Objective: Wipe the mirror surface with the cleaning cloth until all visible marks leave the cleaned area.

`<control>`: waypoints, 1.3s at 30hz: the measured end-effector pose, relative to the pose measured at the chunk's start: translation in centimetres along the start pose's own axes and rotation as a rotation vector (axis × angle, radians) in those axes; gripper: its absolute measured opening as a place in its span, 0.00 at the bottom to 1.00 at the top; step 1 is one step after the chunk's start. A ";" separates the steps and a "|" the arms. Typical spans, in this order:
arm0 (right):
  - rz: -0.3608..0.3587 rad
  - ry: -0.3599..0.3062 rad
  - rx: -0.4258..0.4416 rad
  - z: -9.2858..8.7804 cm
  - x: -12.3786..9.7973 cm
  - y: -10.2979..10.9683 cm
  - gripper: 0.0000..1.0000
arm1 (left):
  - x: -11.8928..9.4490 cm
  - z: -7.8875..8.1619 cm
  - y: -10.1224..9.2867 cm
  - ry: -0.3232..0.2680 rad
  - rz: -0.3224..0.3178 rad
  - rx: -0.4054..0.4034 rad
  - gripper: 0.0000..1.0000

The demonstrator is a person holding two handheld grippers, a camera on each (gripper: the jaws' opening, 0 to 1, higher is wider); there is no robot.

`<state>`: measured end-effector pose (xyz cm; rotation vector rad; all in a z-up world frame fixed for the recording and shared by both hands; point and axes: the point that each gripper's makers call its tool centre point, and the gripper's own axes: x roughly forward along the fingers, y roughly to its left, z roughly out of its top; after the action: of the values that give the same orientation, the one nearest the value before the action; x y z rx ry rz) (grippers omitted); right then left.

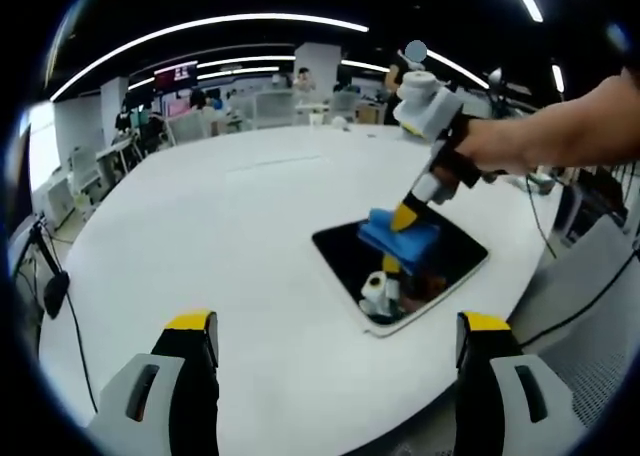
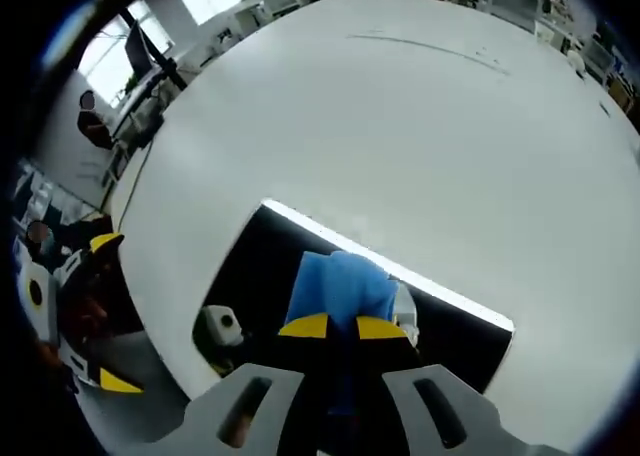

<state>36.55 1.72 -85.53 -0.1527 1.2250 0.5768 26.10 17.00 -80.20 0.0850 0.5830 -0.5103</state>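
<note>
Lying flat near the edge of the round white surface (image 1: pixel 200 236), the rectangular mirror (image 1: pixel 345 251) has a dark glossy face and a thin pale rim. The blue cleaning cloth (image 2: pixel 340 286), soft and bunched, rests on the glass, pinched between the yellow-tipped jaws of the right tool (image 2: pixel 342 327). The left tool (image 1: pixel 335 336) hangs above the surface, jaws spread wide, holding nothing, well apart from the mirror.

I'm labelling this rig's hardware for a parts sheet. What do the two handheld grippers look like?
Both are light grey with black inner faces and yellow fingertips. The left gripper has broad grey jaw housings with dark slots. The right gripper has a black handle. The right arm's sleeve isn't visible.
</note>
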 end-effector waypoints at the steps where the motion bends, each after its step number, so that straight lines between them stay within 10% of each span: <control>1: 0.001 0.000 0.002 0.2 0.1 -0.1 0.02 | 0.0 0.0 0.0 -0.001 0.002 0.000 0.99; 39: 0.023 -0.008 -0.003 1.5 -0.2 -2.2 0.02 | -0.1 -0.3 0.5 0.018 0.025 -0.002 0.99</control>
<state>38.83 0.36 -85.25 -0.1389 1.2196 0.5984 26.11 17.49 -80.48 0.0949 0.5993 -0.4850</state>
